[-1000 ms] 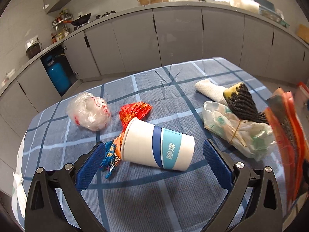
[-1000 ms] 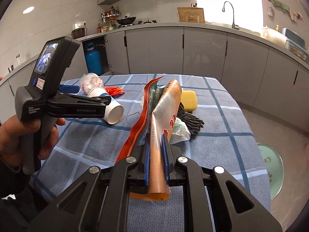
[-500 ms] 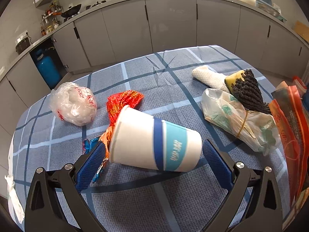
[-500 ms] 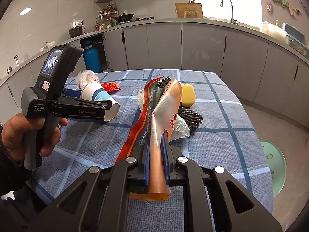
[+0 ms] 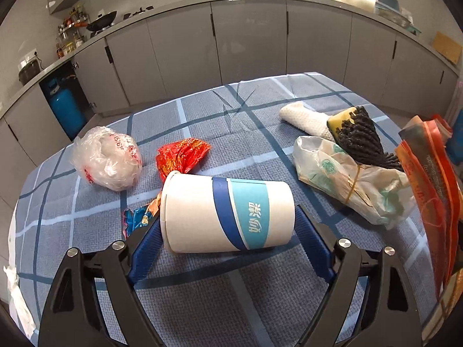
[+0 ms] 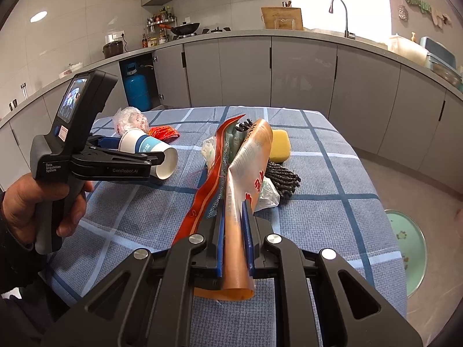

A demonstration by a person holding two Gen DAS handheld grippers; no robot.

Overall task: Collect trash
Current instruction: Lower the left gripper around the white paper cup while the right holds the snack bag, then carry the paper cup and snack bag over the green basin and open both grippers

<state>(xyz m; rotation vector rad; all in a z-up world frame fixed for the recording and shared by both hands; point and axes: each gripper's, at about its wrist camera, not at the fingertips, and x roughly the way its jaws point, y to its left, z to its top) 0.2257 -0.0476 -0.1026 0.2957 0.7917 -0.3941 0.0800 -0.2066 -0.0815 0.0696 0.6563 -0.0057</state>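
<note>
A white paper cup with blue bands [image 5: 225, 214] lies on its side between the blue pads of my left gripper [image 5: 225, 225], which touch its two ends; it also shows in the right wrist view [image 6: 150, 150]. My right gripper [image 6: 234, 217] is shut on an orange plastic bag [image 6: 249, 173], held upright above the table; the bag shows at the right edge of the left wrist view [image 5: 428, 179]. A red wrapper [image 5: 182, 153], a crumpled clear bag [image 5: 107, 159] and a pale printed bag [image 5: 347, 179] lie on the blue checked tablecloth [image 5: 231, 121].
A white cloth roll [image 5: 306, 118], a yellow sponge [image 6: 279, 146] and a black knitted piece [image 5: 361, 138] lie at the table's right. A small blue-orange wrapper [image 5: 136, 219] lies by the cup. A green bin [image 6: 408, 243] stands on the floor right of the table. Kitchen cabinets stand behind.
My left gripper has moved forward around the cup and narrowed until its pads meet the cup's ends. My right gripper has kept its hold on the orange bag.
</note>
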